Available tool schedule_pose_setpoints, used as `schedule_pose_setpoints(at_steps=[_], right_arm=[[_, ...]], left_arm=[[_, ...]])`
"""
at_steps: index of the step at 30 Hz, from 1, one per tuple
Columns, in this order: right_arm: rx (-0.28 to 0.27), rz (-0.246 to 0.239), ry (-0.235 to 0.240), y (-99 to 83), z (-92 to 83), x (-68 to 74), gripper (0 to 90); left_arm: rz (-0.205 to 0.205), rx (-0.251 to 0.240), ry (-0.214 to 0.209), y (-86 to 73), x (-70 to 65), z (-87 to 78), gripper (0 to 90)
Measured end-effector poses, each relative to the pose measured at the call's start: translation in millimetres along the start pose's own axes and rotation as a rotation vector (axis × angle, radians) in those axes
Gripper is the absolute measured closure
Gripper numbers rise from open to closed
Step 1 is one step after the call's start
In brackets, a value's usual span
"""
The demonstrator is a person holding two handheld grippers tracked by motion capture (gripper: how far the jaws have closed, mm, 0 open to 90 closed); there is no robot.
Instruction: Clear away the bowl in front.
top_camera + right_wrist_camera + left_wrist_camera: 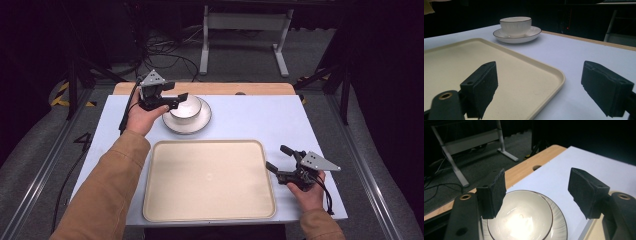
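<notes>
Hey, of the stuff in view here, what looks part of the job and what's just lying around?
Likely part of the job:
- bowl
- saucer under it
- tray, bare
- left gripper, open over the bowl
- right gripper, open beside the tray

Just lying about:
- white frame on the floor
- floor cables

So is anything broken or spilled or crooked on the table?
Nothing stands out. The white bowl sits upright on its saucer, the beige tray lies flat and bare, and both the left gripper and right gripper are open.
</notes>
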State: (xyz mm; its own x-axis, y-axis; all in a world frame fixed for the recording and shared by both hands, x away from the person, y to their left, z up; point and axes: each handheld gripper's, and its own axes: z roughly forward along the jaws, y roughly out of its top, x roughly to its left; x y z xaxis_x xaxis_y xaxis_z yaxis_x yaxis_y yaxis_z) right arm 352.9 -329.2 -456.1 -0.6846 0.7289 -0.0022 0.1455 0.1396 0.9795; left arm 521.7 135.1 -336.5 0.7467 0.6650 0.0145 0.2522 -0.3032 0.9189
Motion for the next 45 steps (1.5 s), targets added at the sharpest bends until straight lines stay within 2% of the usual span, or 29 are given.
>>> schedule_pose_setpoints(at_steps=[1, 2, 5, 7, 10, 14, 18, 20, 22, 29, 35, 45], right_arm=[[0.000, 0.000, 0.000, 0.0, 0.0, 0.0, 14.7], [0.000, -0.001, 0.000, 0.0, 0.0, 0.1, 14.7], [0.002, 0.000, 0.000, 0.0, 0.0, 0.2, 14.7], [0.001, -0.001, 0.000, 0.0, 0.1, 0.3, 14.7], [0.003, -0.001, 0.001, 0.0, 0.2, 0.5, 14.7], [0.005, -0.003, 0.002, 0.1, 0.3, 0.6, 14.7], [0.005, -0.002, 0.001, 0.1, 0.3, 0.5, 14.7], [0.003, -0.004, 0.001, 0.1, 0.3, 0.6, 14.7], [0.004, -0.003, 0.001, 0.1, 0.4, 0.7, 14.7], [0.003, 0.000, 0.001, 0.0, 0.3, 0.2, 14.7], [0.002, 0.000, 0.002, 0.0, 0.2, 0.2, 14.7], [0.003, 0.000, 0.001, 0.1, 0.4, 0.2, 14.9]], left_arm=[[0.017, 0.022, -0.005, 0.6, -0.5, 1.5, 32.6], [0.017, 0.022, -0.005, 0.6, -0.5, 1.5, 33.0], [0.087, 0.086, -0.022, 2.0, 0.5, 7.9, 34.4], [0.091, 0.102, -0.026, 1.1, 2.0, 9.8, 37.5], [0.084, 0.149, -0.067, 0.2, 5.3, 14.2, 41.4], [0.136, 0.223, -0.089, -1.2, 6.4, 21.4, 43.2], [0.148, 0.269, -0.105, -2.3, 6.7, 27.4, 43.1], [0.171, 0.320, -0.113, -1.7, 7.7, 31.7, 43.7], [0.185, 0.351, -0.120, -2.4, 7.4, 36.2, 43.8], [0.211, 0.397, -0.125, -3.9, 4.4, 49.2, 43.4], [0.233, 0.434, -0.128, -7.0, 1.8, 58.0, 47.4], [0.255, 0.490, -0.143, -12.2, 0.5, 64.6, 51.2]])
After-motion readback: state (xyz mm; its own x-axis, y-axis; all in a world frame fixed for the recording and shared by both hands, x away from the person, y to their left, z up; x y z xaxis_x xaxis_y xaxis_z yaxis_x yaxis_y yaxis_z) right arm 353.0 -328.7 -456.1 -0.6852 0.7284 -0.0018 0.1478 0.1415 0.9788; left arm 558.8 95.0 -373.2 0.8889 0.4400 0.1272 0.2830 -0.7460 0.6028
